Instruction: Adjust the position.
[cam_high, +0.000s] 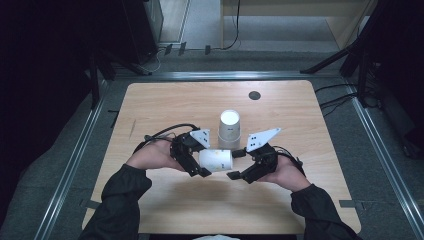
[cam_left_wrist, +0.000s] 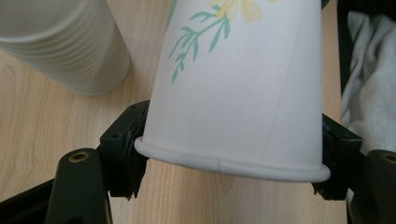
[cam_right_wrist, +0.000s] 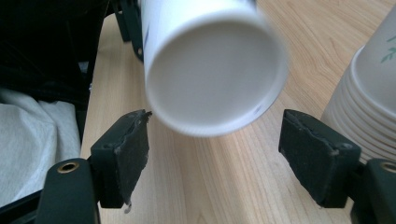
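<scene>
Centre frame, left gripper (cam_high: 200, 162) pinches a sideways paper cup (cam_high: 216, 160) at its rim, right gripper (cam_high: 239, 164) spread just beside its base.

— Bright over the surface (cam_high: 210, 210), dark all round: left side of the high view nearly black, floor beyond dim and grey.
— Lit from above, then?
— Seemingly so; soft, short shadows under the forearms, no hard glare on the wood.
— Sharpness?
— Slightly soft and grainy from above. Much closer from the left claw (cam_left_wrist: 229, 184): held cup (cam_left_wrist: 243, 93) evenly lit, print crisp, rim sharp, stack of cups (cam_left_wrist: 60, 42) a little soft at the corner.
— And the other close view?
— Cup base (cam_right_wrist: 215, 70) blurred, edges smeared; pads (cam_right_wrist: 128, 154) sharp, wood grain clear. Black cloth at upper left lost in shadow, pale cloth below dull.
</scene>
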